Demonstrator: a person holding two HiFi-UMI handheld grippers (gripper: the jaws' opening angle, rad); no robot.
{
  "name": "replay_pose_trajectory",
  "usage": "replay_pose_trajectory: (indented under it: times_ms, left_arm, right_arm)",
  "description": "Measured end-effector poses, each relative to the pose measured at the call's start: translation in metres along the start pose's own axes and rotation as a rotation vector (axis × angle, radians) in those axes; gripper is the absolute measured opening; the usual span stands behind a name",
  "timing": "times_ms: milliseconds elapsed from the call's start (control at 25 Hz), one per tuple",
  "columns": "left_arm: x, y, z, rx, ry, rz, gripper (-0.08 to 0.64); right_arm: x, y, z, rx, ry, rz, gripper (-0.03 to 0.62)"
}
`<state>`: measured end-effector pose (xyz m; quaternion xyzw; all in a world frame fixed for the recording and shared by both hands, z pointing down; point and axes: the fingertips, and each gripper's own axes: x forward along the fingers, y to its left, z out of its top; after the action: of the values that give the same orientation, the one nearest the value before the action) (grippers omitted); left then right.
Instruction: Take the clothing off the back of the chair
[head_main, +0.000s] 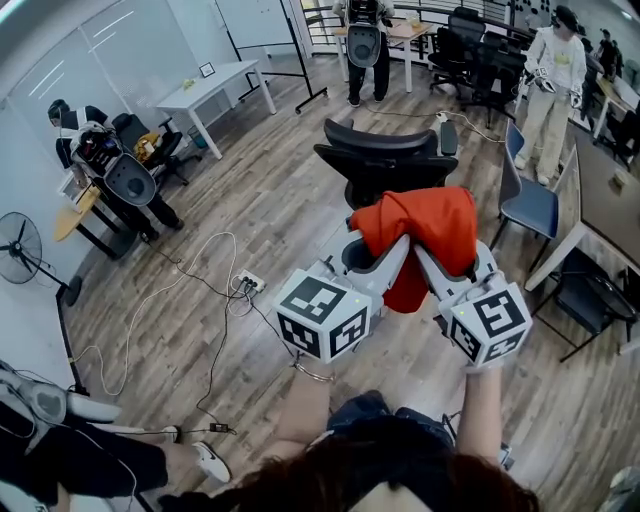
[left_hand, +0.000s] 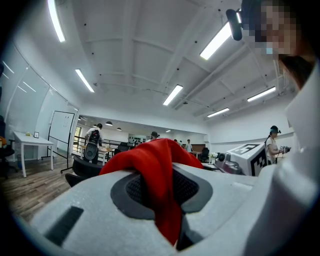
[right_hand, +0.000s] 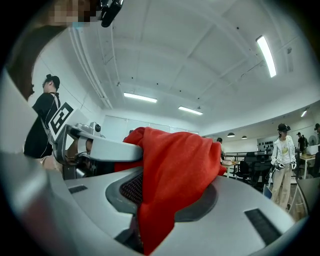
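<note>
The left hand-held gripper (head_main: 388, 256) is clamping its jaws on a fold of the red clothing (head_main: 428, 228), and the right hand-held gripper (head_main: 442, 262) is pinching another fold in the same way. The clothing is hanging bunched between the two, above the wooden floor (head_main: 270, 215), on the near side of the black chair (head_main: 385, 158).

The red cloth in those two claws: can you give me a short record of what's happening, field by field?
Clothing: red garment, bunched, hanging between both grippers
Left gripper: shut on the red garment
Right gripper: shut on the red garment
Chair: black office chair just beyond the garment; its back looks bare
Garment touching chair: cannot tell from these views
</note>
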<state>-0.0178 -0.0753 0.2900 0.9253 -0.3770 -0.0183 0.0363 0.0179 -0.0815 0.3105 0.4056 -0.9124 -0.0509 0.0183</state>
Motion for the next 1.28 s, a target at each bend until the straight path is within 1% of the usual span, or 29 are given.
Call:
replay_pose_trajectory:
  times_ms: [280, 600, 1000, 1280]
  left_arm:
    - [0.001, -0.012, 0.001, -0.005, 0.007, 0.045, 0.080]
    - [0.001, -0.024, -0.004, 0.000, 0.026, 0.092, 0.080]
    - [0.003, -0.034, -0.005, 0.009, 0.041, 0.102, 0.081]
    - [0.006, -0.035, -0.012, 0.001, 0.053, 0.099, 0.081]
  right_arm:
    - [-0.013, -0.002, 0.004, -0.019, 0.039, 0.046, 0.140]
    - [-0.025, -0.003, -0.001, 0.000, 0.049, 0.084, 0.140]
    - [-0.034, -0.006, -0.002, 0.014, 0.055, 0.096, 0.140]
    - [-0.037, -0.008, -0.010, 0.027, 0.066, 0.092, 0.140]
